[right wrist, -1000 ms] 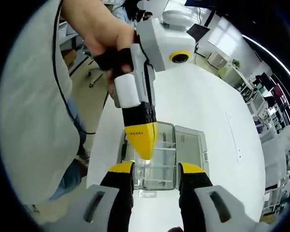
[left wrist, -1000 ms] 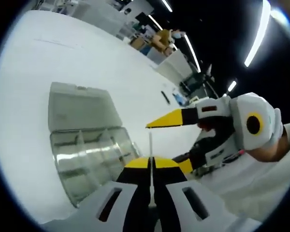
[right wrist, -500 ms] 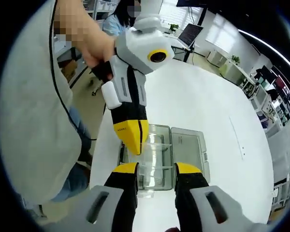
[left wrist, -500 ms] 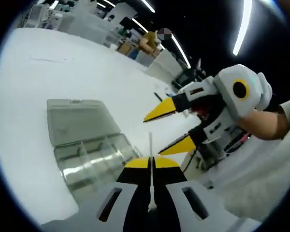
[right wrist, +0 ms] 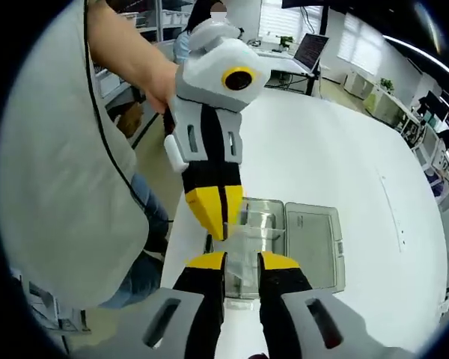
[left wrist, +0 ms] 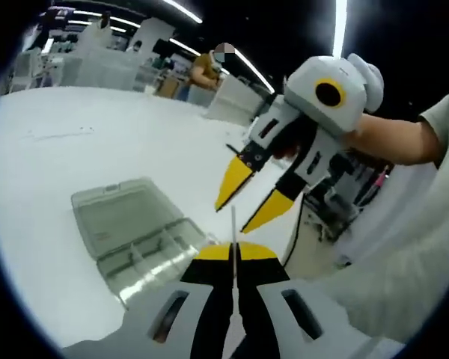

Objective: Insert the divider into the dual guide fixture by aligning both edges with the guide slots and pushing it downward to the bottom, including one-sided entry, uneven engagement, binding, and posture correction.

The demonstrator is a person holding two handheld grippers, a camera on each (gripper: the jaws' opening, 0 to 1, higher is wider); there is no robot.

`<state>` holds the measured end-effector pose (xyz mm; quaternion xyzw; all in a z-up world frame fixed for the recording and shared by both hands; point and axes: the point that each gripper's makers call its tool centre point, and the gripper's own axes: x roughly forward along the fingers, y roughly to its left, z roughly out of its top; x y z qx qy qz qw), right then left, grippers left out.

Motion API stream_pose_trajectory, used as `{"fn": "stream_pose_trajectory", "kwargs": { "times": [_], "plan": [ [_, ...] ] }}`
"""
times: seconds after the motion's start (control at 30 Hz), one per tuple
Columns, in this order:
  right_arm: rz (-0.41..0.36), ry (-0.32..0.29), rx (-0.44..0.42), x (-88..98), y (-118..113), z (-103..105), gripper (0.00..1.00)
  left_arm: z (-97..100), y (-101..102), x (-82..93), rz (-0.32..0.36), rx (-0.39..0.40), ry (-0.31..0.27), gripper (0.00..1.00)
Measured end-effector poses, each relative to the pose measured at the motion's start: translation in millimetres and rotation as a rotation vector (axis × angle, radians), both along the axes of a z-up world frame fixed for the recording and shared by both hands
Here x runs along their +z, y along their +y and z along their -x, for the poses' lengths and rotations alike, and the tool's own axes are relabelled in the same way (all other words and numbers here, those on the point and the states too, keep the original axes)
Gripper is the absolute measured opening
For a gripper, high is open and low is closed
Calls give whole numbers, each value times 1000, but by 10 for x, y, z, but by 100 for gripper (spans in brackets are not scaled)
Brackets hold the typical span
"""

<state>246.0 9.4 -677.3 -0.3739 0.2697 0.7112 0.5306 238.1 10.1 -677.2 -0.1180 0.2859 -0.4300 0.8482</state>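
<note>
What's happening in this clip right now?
A person holds a gripper in each hand above a white table. The left gripper is shut on a thin clear divider, held up in the air. The right gripper is open beside it. The clear box lies open on the table below, and the divider is not yet in it.

— What do the tools look like?
— The left tool (right wrist: 217,224) has a white rounded housing, a black middle and yellow tips. The right tool (left wrist: 247,200) matches: white shell, black body, yellow pointed tips.
— And the person?
— A pale grey short-sleeved shirt (right wrist: 67,194), blue jeans (right wrist: 138,277), a thin black cable (right wrist: 108,127) down the front.
</note>
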Motion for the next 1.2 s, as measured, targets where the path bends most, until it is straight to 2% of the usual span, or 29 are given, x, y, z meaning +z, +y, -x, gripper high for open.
{"fn": "stream_pose_trajectory", "kwargs": {
  "times": [0.13,0.27,0.67,1.07,1.2],
  "plan": [
    [6,36,10,7,12,35,8,1,8,45,-1,-12,-36,0],
    [8,59,21,16,21,57,5,10,18,41,-31,-35,-73,0],
    [31,111,22,32,33,126,1,39,50,30,-45,-68,-128,0],
    [104,161,-11,35,44,213,0,49,66,-58,-63,-85,-118,0],
    [132,186,-56,32,47,195,0,39,69,-74,-66,-82,-117,0]
  ]
}}
